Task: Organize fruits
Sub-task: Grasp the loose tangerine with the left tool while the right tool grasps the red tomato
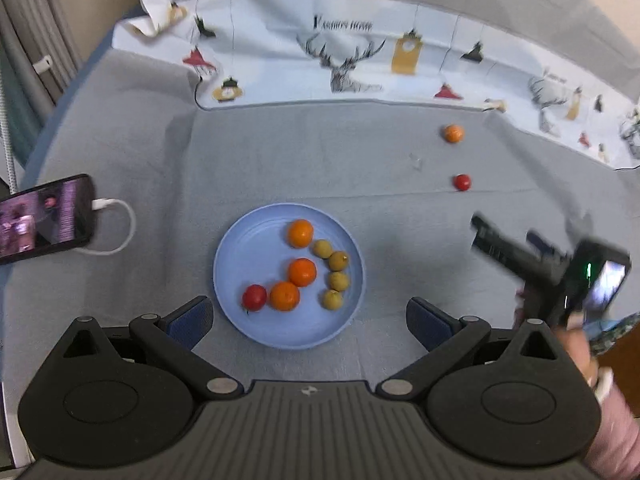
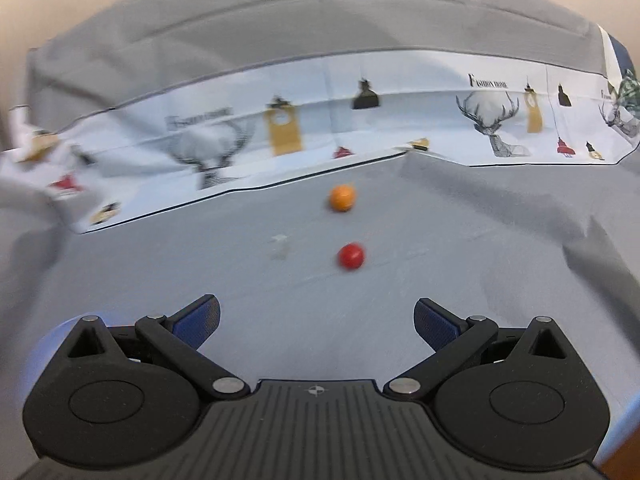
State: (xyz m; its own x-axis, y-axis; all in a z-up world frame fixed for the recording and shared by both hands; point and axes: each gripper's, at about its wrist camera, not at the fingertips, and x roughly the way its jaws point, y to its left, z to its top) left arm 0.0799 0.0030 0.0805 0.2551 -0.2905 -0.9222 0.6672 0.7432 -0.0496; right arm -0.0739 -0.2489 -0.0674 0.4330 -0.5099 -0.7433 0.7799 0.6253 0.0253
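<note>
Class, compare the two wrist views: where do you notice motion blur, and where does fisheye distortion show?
Left wrist view: the plate and its fruit are sharp, while the right gripper is smeared. Right wrist view: the orange fruit, red fruit and printed cloth are blurred, more toward the left. Both views: the cloth edges bow.

We see the phone [image 1: 44, 220] cut off by the left edge, its screen too blurred to read. The right gripper [image 1: 504, 236] smears with motion, as do the loose orange [image 2: 342, 197] and the red fruit [image 2: 351, 256]. The plate's [image 1: 240, 320] near rim hides behind a finger pad.
</note>
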